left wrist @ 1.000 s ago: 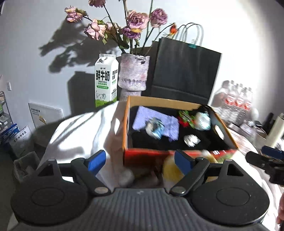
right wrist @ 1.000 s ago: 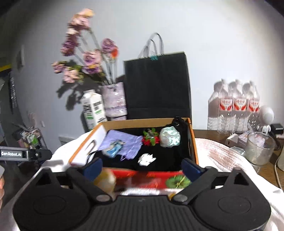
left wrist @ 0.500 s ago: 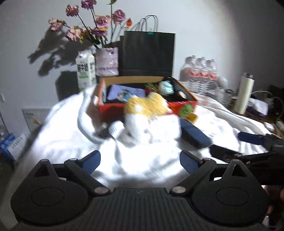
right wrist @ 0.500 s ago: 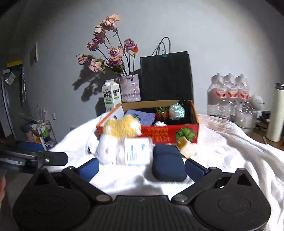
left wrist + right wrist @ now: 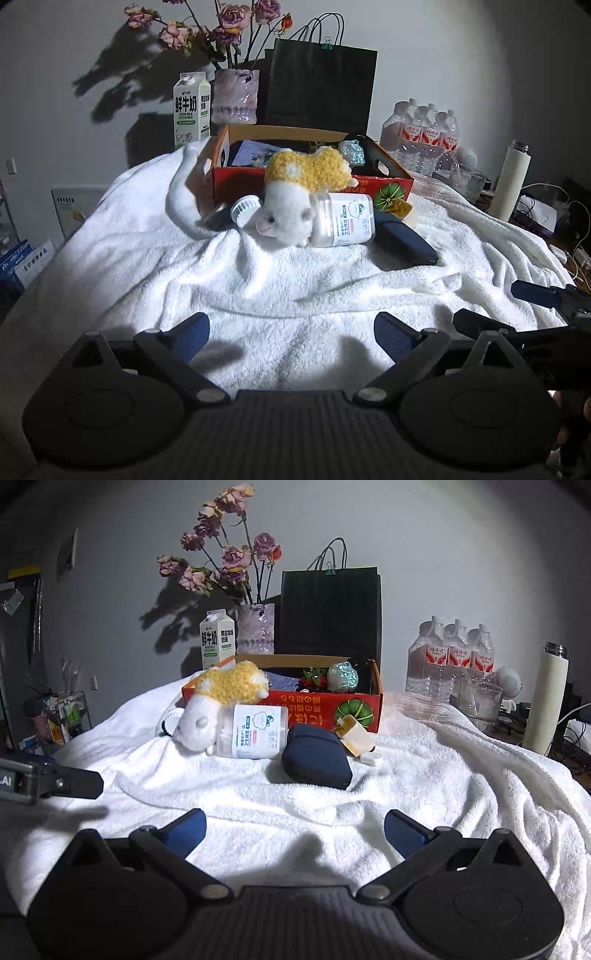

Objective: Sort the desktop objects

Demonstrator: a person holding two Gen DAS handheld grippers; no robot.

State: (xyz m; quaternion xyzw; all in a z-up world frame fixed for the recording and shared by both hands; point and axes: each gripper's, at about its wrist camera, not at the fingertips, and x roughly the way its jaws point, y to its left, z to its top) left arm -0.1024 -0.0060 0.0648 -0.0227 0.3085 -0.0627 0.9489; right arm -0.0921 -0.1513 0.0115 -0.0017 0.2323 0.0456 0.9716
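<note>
A red and orange cardboard box (image 5: 391, 177) (image 5: 317, 705) stands at the back of a white towel (image 5: 258, 288) (image 5: 424, 768) and holds several small items. In front of it lie a yellow and white plush toy (image 5: 295, 192) (image 5: 221, 698), a clear jar with a white lid (image 5: 332, 219) (image 5: 255, 731), a dark blue case (image 5: 402, 240) (image 5: 314, 757) and a small yellow packet (image 5: 354, 734). My left gripper (image 5: 291, 336) is open and empty, low over the near towel. My right gripper (image 5: 293, 830) is open and empty too; it also shows in the left wrist view (image 5: 532, 299).
Behind the box stand a milk carton (image 5: 192, 107), a vase of dried roses (image 5: 236, 96) and a black paper bag (image 5: 321, 85). To the right are water bottles (image 5: 454, 664), a glass jug (image 5: 480, 705) and a white thermos (image 5: 546, 701).
Both grippers have pulled well back from the box toward the near edge of the towel. The plush toy, jar and blue case now lie in full view ahead.
</note>
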